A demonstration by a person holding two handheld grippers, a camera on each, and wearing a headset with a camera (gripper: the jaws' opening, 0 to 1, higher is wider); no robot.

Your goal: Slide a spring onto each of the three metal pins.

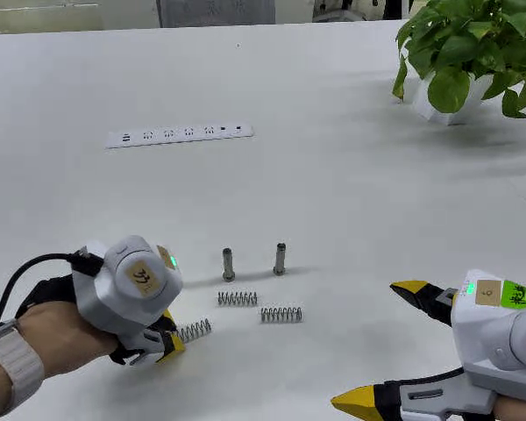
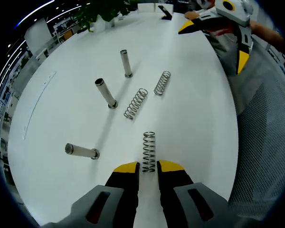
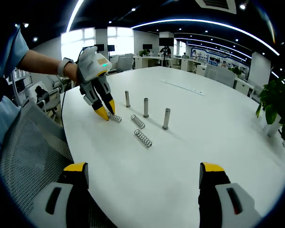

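Three loose springs lie on the white table [image 1: 333,175]. My left gripper [image 1: 171,344] [image 2: 148,167] is shut on the near end of one spring [image 1: 195,330] [image 2: 148,149], which lies flat. The other two springs [image 1: 238,298] [image 1: 281,313] rest just in front of two upright metal pins [image 1: 228,264] [image 1: 280,259]. The left gripper view has all three pins [image 2: 81,151] [image 2: 106,93] [image 2: 126,63] standing bare. My right gripper [image 1: 383,346] [image 3: 145,173] stays wide open over the table's near right part, holding nothing. It faces the pins [image 3: 145,107] and the left gripper [image 3: 104,113].
A white power strip [image 1: 180,134] lies at the back left. A potted green plant [image 1: 469,53] stands at the far right corner. A grey mesh chair [image 2: 261,142] is beside the table's near edge.
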